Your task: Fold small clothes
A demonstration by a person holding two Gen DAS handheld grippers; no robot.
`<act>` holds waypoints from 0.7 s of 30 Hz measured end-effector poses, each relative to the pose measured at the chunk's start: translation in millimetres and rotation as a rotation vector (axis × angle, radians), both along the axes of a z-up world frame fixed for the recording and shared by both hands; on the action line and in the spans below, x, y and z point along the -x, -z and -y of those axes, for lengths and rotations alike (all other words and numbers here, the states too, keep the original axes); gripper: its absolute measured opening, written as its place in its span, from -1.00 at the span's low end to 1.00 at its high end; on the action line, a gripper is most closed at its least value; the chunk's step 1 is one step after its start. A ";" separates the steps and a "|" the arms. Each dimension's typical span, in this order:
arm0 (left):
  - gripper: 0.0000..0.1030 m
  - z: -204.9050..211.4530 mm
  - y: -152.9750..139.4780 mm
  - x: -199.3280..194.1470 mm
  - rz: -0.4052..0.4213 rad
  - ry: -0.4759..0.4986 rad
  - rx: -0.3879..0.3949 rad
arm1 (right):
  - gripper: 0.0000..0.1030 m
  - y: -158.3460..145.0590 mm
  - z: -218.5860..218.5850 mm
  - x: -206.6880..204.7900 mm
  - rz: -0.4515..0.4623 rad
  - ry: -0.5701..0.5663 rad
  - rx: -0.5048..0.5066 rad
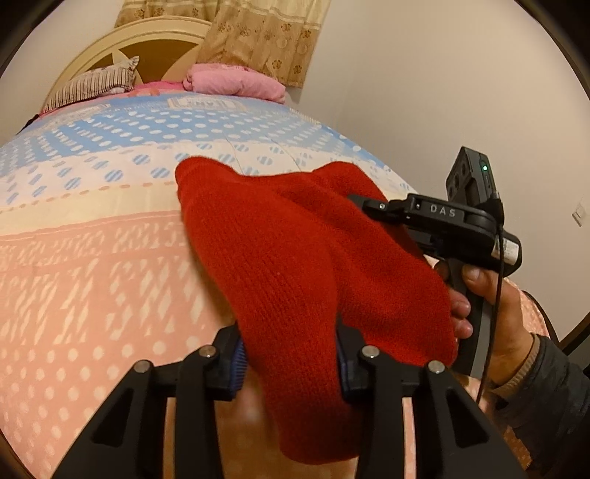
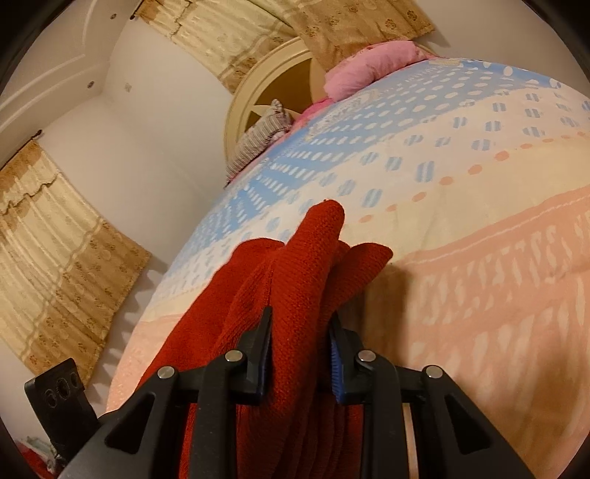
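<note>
Red knitwear hangs between two hand-held grippers above a bed. The red knitted garment (image 1: 295, 258), small and thick-ribbed, is lifted clear of the patterned bedspread (image 1: 92, 276), a quilt banded in pink, cream and blue. The left gripper (image 1: 291, 364) has its blue-padded jaws narrowed onto one part of the knit, the cloth filling the gap between them and spilling out below. The right gripper (image 2: 300, 353) is clamped on another bunch of the same garment, several layers gathered between its pads, with a fold standing up just beyond the fingertips. From the left wrist camera the right tool shows side-on, its handle in the person's hand (image 1: 494, 313), which sits just beside the hanging cloth.

At the far end of the bed lie a pink folded blanket (image 1: 236, 83) and a striped pillow (image 1: 92, 84) against a cream headboard (image 1: 121, 44), with beige curtains (image 1: 258, 33) behind.

Judging by the bunched, airborne fabric, the fold itself appears not yet made; this looks like the pick-up and spreading step. The next move likely calls for drawing the two grips apart to pull the knit taut, then lowering it flat on the bedspread so that an edge can be carried over. Which part of the garment each gripper holds cannot be told.
</note>
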State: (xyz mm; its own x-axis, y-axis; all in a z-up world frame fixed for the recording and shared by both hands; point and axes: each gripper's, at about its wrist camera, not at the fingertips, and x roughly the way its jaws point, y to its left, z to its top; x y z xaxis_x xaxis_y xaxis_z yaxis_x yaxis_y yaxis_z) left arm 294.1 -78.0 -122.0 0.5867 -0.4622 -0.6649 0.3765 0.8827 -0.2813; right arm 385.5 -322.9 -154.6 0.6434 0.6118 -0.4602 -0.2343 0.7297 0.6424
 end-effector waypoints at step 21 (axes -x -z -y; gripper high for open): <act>-0.25 -40.9 -14.7 48.1 0.030 -0.066 -0.010 | -0.50 -8.8 -67.5 37.3 0.025 -0.113 -0.053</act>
